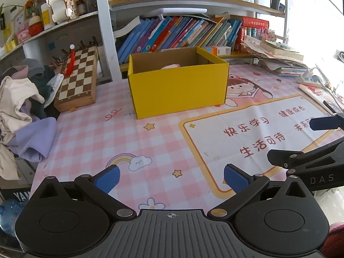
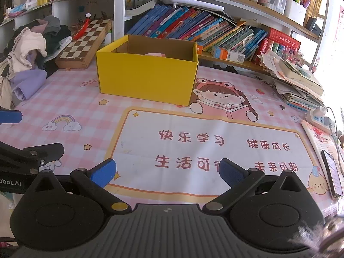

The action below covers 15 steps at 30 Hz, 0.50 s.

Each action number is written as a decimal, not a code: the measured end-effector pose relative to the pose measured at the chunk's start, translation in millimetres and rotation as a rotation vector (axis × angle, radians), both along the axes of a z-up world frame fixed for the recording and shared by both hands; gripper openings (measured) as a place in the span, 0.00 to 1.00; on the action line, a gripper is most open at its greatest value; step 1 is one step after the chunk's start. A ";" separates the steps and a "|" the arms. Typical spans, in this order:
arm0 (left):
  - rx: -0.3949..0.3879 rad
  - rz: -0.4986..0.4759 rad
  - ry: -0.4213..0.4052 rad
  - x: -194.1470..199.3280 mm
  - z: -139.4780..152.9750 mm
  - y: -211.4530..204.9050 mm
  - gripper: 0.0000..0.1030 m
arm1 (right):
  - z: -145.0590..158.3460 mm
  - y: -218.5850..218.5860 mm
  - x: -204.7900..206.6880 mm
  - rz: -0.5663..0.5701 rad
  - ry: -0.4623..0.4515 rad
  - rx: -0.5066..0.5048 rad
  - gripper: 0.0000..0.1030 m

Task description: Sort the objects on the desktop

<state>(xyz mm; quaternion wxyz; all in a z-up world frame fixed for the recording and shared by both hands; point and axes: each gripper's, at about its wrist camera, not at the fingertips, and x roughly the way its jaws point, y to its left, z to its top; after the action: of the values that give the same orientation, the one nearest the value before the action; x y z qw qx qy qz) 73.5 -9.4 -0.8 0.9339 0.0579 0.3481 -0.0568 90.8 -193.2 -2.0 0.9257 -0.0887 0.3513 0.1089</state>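
An open yellow cardboard box (image 1: 178, 88) stands on the pink checked desk mat (image 1: 120, 137); it also shows in the right wrist view (image 2: 148, 79). A pink object (image 1: 171, 66) lies inside it, mostly hidden by the front wall, and shows in the right wrist view (image 2: 155, 54) too. My left gripper (image 1: 171, 179) is open and empty, low over the mat near the front. My right gripper (image 2: 167, 173) is open and empty over the white panel with red characters (image 2: 215, 150). Part of the right gripper (image 1: 318, 150) shows at the left view's right edge.
A wooden chessboard case (image 1: 78, 79) leans at the left beside a pile of clothes (image 1: 21, 111). Slanted books (image 1: 176, 34) fill the shelf behind the box. Stacked papers (image 2: 298, 86), a power strip (image 2: 320, 116) and a phone (image 2: 333, 176) lie at the right.
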 end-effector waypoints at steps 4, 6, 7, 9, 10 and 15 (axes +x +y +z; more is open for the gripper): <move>-0.004 0.000 0.000 -0.3 -0.2 1.1 1.00 | 0.8 1.7 -0.1 -0.001 -0.002 -0.003 1.00; -0.009 0.000 0.004 0.0 -0.6 2.1 1.00 | 0.7 2.0 0.0 0.000 -0.001 -0.004 1.00; -0.011 0.002 0.006 0.2 -0.7 2.6 1.00 | 0.6 1.8 0.3 0.001 -0.001 -0.004 1.00; -0.014 0.005 0.008 0.4 -0.8 3.6 1.00 | 0.7 2.4 0.2 0.001 -0.001 -0.005 1.00; -0.015 0.005 0.008 0.3 -0.7 4.0 1.00 | 0.7 2.6 0.1 0.002 -0.001 -0.006 1.00; -0.019 0.003 0.006 -0.1 -0.3 5.0 1.00 | 1.3 4.5 -0.8 0.001 -0.001 -0.012 1.00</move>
<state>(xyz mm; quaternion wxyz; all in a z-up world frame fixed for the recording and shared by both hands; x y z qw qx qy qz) 73.4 -4.4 -1.1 0.9335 0.0482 0.3504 -0.0589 90.0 -188.7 -0.7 0.9251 -0.0945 0.3516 0.1074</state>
